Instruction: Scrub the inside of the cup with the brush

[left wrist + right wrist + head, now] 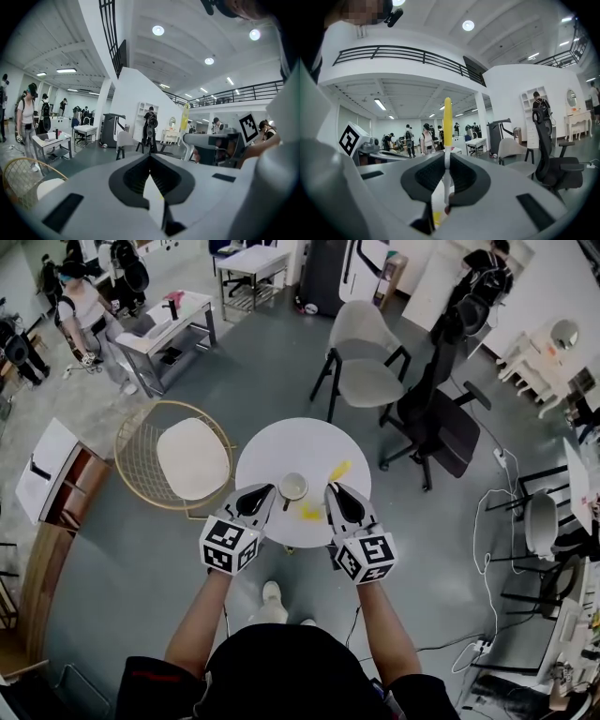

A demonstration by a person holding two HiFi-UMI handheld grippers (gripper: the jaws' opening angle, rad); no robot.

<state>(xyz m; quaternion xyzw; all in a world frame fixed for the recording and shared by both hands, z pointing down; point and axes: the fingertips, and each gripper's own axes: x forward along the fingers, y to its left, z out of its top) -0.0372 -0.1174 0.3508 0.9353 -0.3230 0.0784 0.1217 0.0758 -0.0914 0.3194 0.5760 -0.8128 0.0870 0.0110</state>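
We hold two grippers low in the head view, side by side over the near edge of the table. The left gripper (151,157) has its jaws pressed together with nothing between them. The right gripper (447,157) pinches the brush (447,123). Its white stem runs up between the jaws, and its yellow end stands above them at the middle of the right gripper view.

Just past the tips, between the two grippers, the cup (292,487) stands upright on the table (281,442). It sits at the centre of the head view, and neither gripper touches it. A yellow scrap (309,512) lies on the table just below and right of the cup in the frame; we cannot tell what it is.

We judge this to be the approach step: the brush is in hand but outside the cup, and the cup is unheld. Next, the left jaws should spread and close on the cup's wall so it cannot slide or tip. The right gripper should then tilt down so the brush end drops through the middle of the mouth.

We count two grippers, one brush, one cup, one table and one yellow scrap. Beyond the table are three chairs: a wire chair (192,457) at left, a grey chair (366,352) above and a black chair (441,418) at upper right. Several people stand far off along the top edge.
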